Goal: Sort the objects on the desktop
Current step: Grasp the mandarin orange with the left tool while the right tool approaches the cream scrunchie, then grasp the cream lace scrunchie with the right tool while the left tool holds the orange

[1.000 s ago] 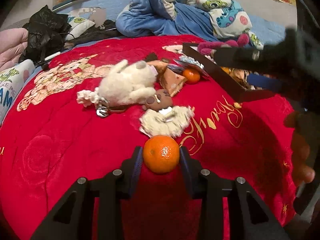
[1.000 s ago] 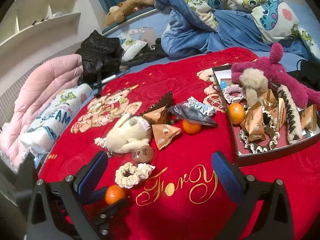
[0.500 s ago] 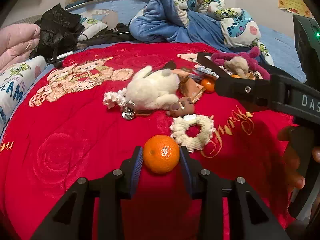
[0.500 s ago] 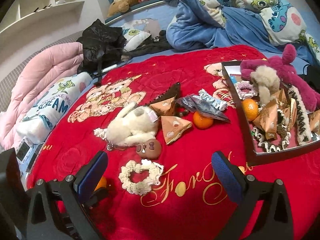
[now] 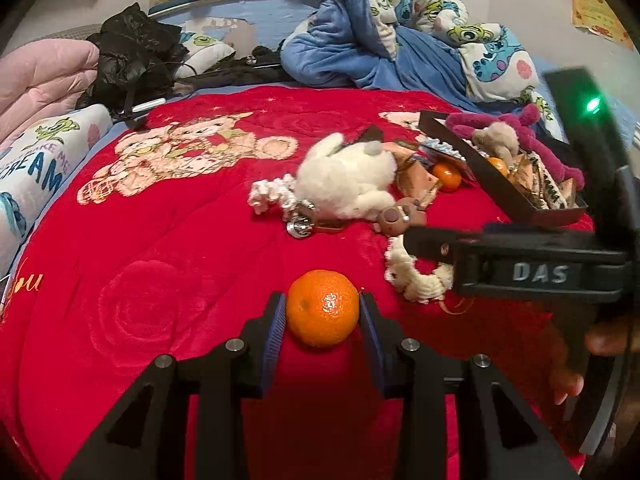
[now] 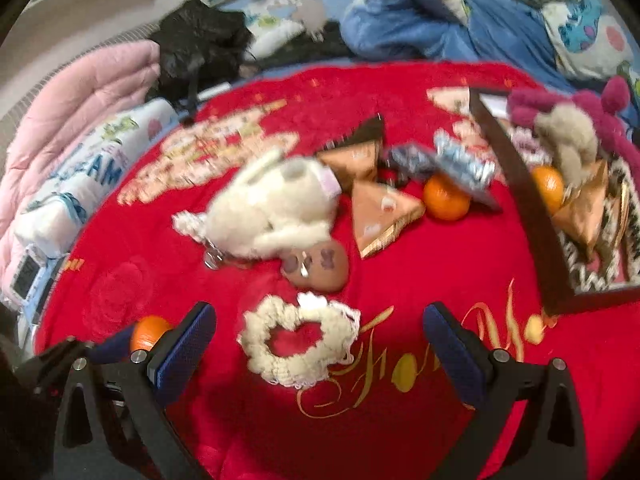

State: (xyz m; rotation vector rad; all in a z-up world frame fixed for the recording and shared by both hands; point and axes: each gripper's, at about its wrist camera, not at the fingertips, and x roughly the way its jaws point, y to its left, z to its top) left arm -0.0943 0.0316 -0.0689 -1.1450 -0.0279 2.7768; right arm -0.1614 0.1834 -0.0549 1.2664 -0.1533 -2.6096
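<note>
The left claw [image 5: 322,320] grips a mandarin [image 5: 322,307] between its blue pads, lifted just above the red blanket [image 5: 168,264]. The right claw [image 6: 320,344] stands wide with nothing in it, poised over the cream scrunchie [image 6: 298,346] that lies flat on the blanket, near the brown bear-face charm [image 6: 318,266].

To take the scrunchie well, I would lower the right claw so that one pad lands inside the ring or both straddle one side of it, then pinch deep; the soft fabric may slip out of a shallow bite. Keep clear of the charm and the white plush toy [image 6: 272,208]. The dark tray [image 6: 520,208], already stocked with similar items, looks the likely destination for both.
</note>
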